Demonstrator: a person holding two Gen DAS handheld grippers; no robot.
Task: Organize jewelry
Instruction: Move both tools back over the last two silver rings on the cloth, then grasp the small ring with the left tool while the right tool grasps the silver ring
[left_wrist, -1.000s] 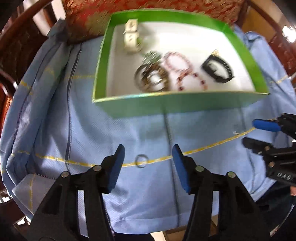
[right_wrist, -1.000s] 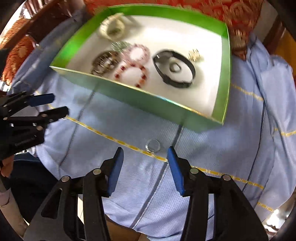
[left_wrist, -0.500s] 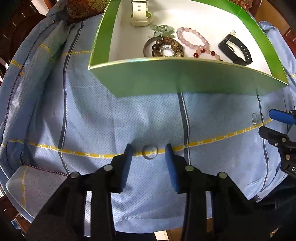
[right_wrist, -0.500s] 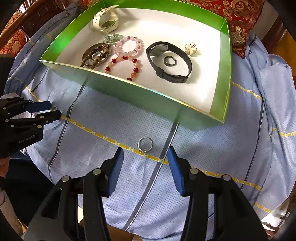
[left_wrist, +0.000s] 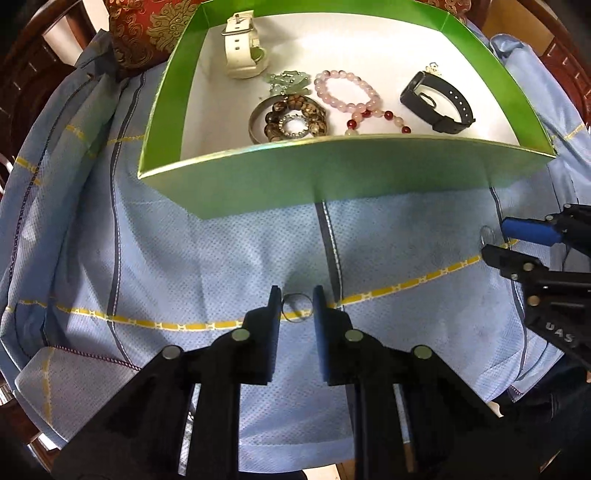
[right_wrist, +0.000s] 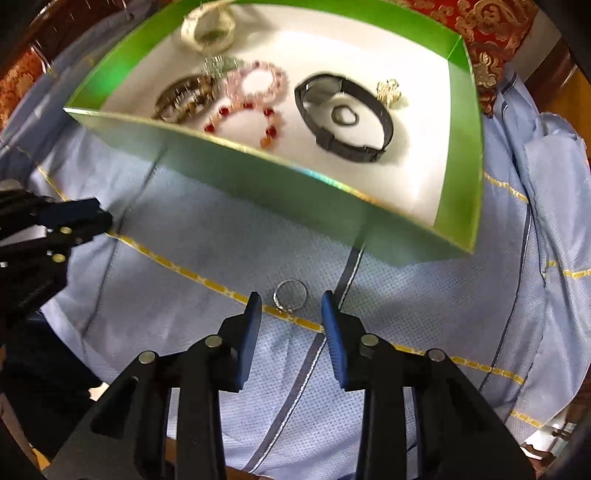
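Left tool (left_wrist: 297, 302) low over the blue cloth (left_wrist: 221, 258), its jaws narrowed around a thin plain ring (left_wrist: 297, 309) lying flat on the cloth's yellow stripe; both pads look to be touching the ring's sides, so it reads as pinching the ring, ring not lifted. In the right wrist view this tool (right_wrist: 99, 218) shows at the left edge, tips pressed nearly together. Right tool (right_wrist: 291, 314) also low over the cloth, jaws spread with clear gaps on both sides of a second silver ring (right_wrist: 290, 294), which has a small setting and lies flat just ahead of the tips, near the box's front wall; pads not touching it. In the left wrist view the right tool (left_wrist: 495, 240) comes in from the right edge with that ring (left_wrist: 487, 234) just in front of its tips. Green box (left_wrist: 332, 173) with white floor sits on the cloth beyond both tools. Inside: white watch (left_wrist: 242, 48) in the far left corner, pale green pendant piece (left_wrist: 286, 82), metal bangle with brown bead bracelet (left_wrist: 288, 120), pink bead bracelet (left_wrist: 345, 92), red-and-pink bead bracelet (left_wrist: 373, 120) partly hidden by the front wall, black wristband (right_wrist: 343, 118) with a dark ring (right_wrist: 344, 115) lying inside its loop, small gold ornament (right_wrist: 388, 92) beside it. Red-and-gold patterned cushion (left_wrist: 147, 33) behind the box. Right wrist view is motion-blurred.
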